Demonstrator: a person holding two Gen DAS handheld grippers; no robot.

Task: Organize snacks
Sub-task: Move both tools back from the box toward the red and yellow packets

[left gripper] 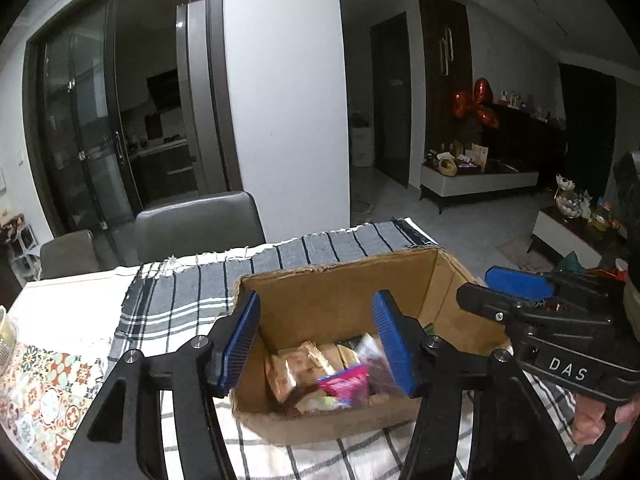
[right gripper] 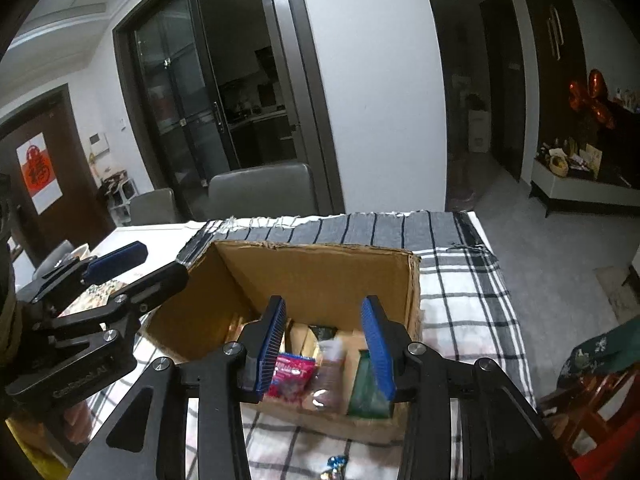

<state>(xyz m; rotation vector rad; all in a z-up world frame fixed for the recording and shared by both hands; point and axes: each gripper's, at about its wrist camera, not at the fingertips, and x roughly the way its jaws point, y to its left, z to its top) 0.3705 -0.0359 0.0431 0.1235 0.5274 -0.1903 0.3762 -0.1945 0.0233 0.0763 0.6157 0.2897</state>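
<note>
Both grippers, left (left gripper: 316,340) and right (right gripper: 326,344), over cardboard box (left gripper: 344,280), fingers parted and empty; pink snack packet (right gripper: 290,376) plus other wrappers inside box, on checked-cloth worktop (right gripper: 460,300)

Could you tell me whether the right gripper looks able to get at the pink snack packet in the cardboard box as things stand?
Probably yes. The cardboard box is open-topped, the pink snack packet lies uncovered on top, and the right gripper hangs open above it, empty.
</note>
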